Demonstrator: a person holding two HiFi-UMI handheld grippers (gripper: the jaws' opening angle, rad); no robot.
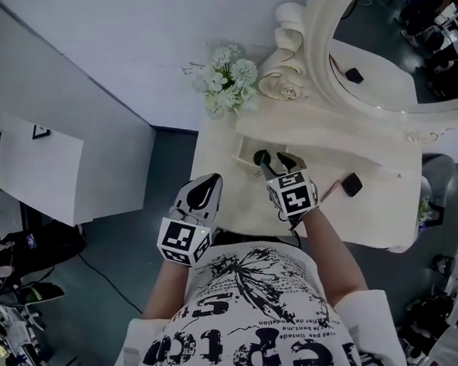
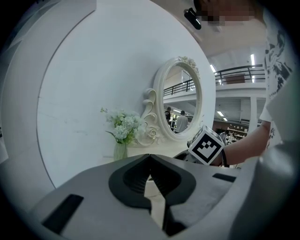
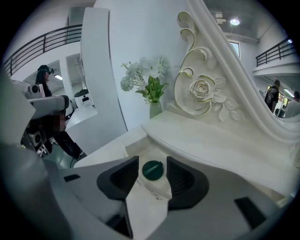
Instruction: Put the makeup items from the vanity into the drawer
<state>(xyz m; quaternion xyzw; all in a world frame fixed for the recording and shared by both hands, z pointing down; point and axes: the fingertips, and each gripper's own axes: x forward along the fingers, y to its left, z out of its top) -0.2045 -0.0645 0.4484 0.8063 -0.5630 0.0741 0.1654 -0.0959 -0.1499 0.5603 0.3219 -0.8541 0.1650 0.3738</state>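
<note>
Green was the colour to watch: the dark green round compact point(image 3: 153, 170) lay flat on the floor of the open cream drawer point(image 1: 243, 148), and your right tool point(image 1: 276, 164) hung right over it. Its jaws stood apart on either side of the lid with no pad pressing on it, so it was released and that item counted as delivered.

Your left tool point(image 1: 205, 188) sat clenched on nothing, low at the front left edge of the cream vanity surface point(image 1: 366, 218), well out of the way.

The step in hand looked like the retreat. To do it well, I judged you wanted to lift straight up first, jaws left apart, so that neither pad dragged the compact or clipped the drawer wall. Only once clear of the rim did a swing to your right make sense.

Over there a small black item point(image 1: 352, 184) and a slim pinkish stick point(image 1: 331, 191) waited on the surface, just beside each other. The stick looked thin and low, so a flat, square approach across its middle seemed the safer grip.
</note>
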